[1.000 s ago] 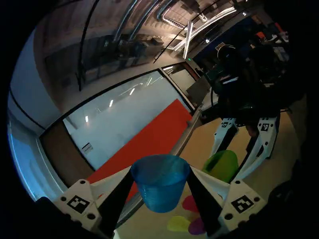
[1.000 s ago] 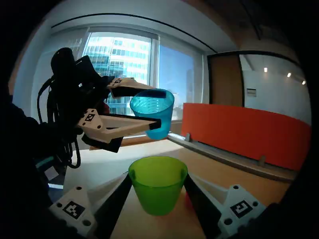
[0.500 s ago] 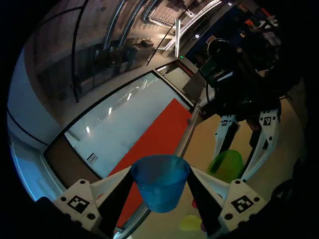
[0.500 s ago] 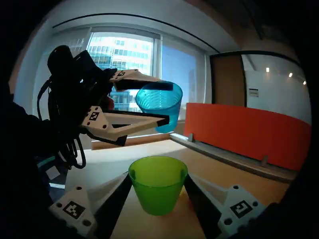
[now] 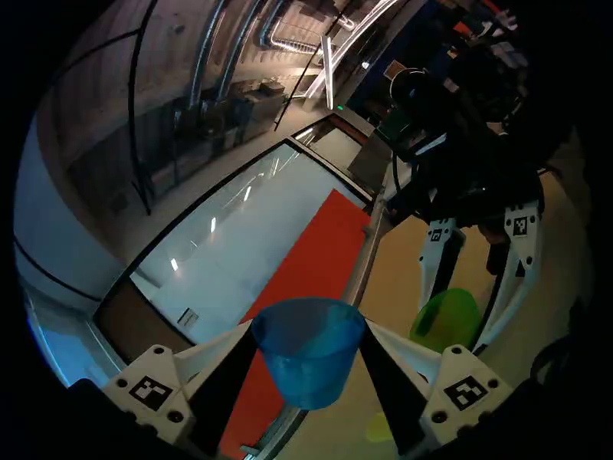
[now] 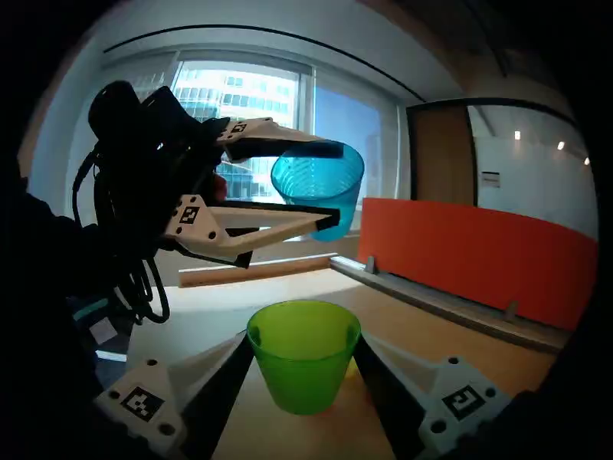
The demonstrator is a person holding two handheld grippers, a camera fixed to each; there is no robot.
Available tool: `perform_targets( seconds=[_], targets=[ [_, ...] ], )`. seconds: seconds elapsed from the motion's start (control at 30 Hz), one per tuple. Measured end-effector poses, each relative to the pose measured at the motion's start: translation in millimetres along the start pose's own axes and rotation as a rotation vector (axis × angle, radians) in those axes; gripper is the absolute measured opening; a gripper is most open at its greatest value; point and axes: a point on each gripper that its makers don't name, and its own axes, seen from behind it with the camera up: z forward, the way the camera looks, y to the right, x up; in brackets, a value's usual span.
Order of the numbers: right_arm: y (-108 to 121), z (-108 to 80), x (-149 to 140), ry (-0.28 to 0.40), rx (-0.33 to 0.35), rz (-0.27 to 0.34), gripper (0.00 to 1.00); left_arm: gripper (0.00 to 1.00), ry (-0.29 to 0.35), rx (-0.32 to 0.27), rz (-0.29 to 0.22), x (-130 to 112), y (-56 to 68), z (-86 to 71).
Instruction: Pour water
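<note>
Currently, the left tool (image 5: 308, 341) is clamped on the blue cup (image 5: 309, 376), raised above and beyond the green cup (image 6: 303, 372), which the right tool (image 6: 303, 349) grips on both sides.

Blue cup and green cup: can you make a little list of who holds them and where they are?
Blue cup: clamped in the left gripper, up in the air, looks tipped a little
Green cup: upright, clamped in the right gripper, down by the table
Relation: blue is higher than green, not touching
Water: none seen pouring
</note>
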Motion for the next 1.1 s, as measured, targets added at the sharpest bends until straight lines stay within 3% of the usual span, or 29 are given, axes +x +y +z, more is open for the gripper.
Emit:
perform_targets(
  seconds=[0.4, 1.1],
  targets=[
    [-1, 4.1, 2, 0.004, 0.005, -0.004, 0.9, 0.87, -0.001, 0.005, 0.096, 5, -3.6, 1.9],
    [0, 3.8, 2, 0.009, 0.002, -0.014, 0.9, 0.87, 0.013, 0.032, 0.209, 15, -6.8, 2.5]
  ],
)
